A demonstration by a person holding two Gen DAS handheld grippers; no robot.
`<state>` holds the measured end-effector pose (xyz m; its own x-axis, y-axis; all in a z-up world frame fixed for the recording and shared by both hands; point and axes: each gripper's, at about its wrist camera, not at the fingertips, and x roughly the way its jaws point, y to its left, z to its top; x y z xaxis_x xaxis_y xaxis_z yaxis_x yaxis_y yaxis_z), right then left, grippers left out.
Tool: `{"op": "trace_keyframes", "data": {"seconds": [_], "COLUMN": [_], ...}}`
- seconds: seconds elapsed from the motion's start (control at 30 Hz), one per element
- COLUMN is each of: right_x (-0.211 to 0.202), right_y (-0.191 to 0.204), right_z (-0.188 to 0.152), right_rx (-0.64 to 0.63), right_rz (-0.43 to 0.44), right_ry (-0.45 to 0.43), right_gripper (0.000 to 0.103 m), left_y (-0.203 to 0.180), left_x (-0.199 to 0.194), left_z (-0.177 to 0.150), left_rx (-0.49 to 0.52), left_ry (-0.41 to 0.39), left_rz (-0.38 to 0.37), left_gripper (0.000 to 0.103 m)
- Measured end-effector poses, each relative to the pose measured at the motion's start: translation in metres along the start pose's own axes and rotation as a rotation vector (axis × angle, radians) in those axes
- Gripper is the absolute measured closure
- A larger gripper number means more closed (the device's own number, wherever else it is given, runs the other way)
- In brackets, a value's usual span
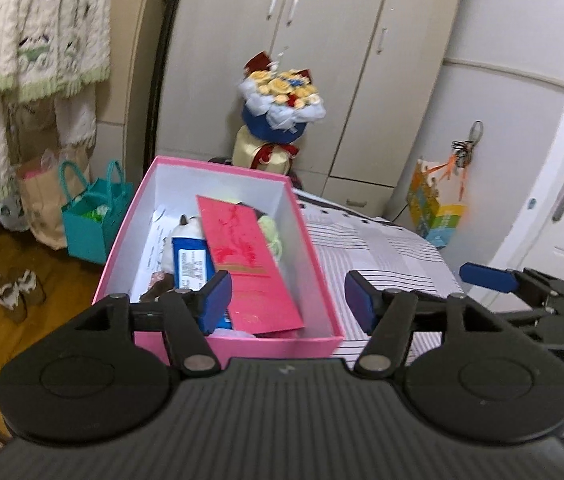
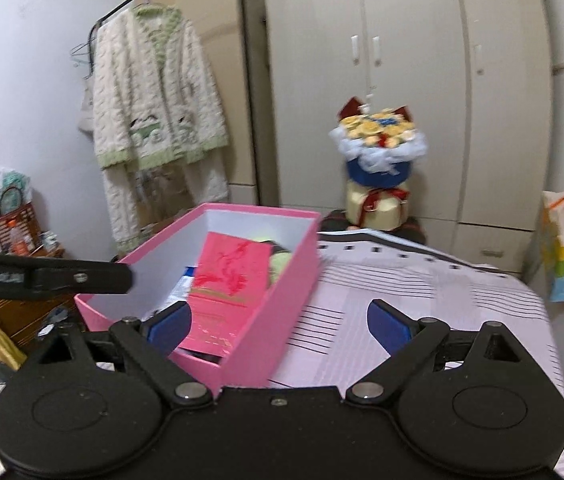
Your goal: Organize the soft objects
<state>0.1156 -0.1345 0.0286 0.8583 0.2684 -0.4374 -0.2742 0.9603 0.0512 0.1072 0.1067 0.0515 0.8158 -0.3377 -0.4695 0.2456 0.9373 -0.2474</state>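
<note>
A pink open box (image 1: 324, 296) (image 2: 294, 264) sits on a striped bed cover (image 1: 382, 248) (image 2: 422, 288). Inside lie a red envelope (image 1: 247, 264) (image 2: 227, 276), a blue packet (image 1: 191, 262), a pale green soft item (image 1: 271, 232) (image 2: 279, 262) and a small plush, partly hidden. My left gripper (image 1: 288, 300) is open and empty over the box's near end. My right gripper (image 2: 279, 322) is open and empty over the box's near right corner. The right gripper's finger shows in the left wrist view (image 1: 486, 276); the left one's shows in the right wrist view (image 2: 77, 278).
A flower bouquet (image 1: 282, 96) (image 2: 380, 144) stands beyond the bed before a wardrobe (image 1: 342, 40). A knit cardigan (image 2: 153, 92) hangs at left. A teal bag (image 1: 93, 220) and shoes (image 1: 13, 288) are on the floor. A paper bag (image 1: 436, 208) hangs on the door.
</note>
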Motion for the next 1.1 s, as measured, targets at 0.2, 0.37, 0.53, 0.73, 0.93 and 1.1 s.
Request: {"op": "trace_keyframes", "data": {"seconds": [0.2, 0.37, 0.53, 0.73, 0.93, 1.1], "right_x": [-0.033, -0.052, -0.065, -0.085, -0.088, -0.085], "right_y": [-0.011, -0.012, -0.011, -0.036, -0.044, -0.042], "right_z": [-0.009, -0.015, -0.02, -0.024, -0.031, -0.039], "right_rx": [0.003, -0.008, -0.039, 0.108, 0.147, 0.163], "right_rz": [-0.066, -0.137, -0.214, -0.189, -0.21, -0.195], "right_ry": [-0.016, 0.025, 0.055, 0.015, 0.007, 0.009], "right_gripper": [0.0, 0.0, 0.0, 0.0, 0.0, 0.0], "left_y": [-0.025, -0.041, -0.057, -0.064, -0.067, -0.067], "left_x": [-0.022, -0.033, -0.031, -0.027, -0.031, -0.022], "left_z": [-0.01, -0.017, -0.026, -0.032, -0.036, -0.041], "left_rx": [0.065, 0.098, 0.148, 0.172, 0.168, 0.184], "left_ry": [-0.033, -0.063, -0.04, -0.03, -0.1, -0.097], "left_rz": [0.002, 0.008, 0.106, 0.184, 0.237, 0.278], "left_gripper": [0.031, 0.0, 0.0, 0.0, 0.0, 0.0]}}
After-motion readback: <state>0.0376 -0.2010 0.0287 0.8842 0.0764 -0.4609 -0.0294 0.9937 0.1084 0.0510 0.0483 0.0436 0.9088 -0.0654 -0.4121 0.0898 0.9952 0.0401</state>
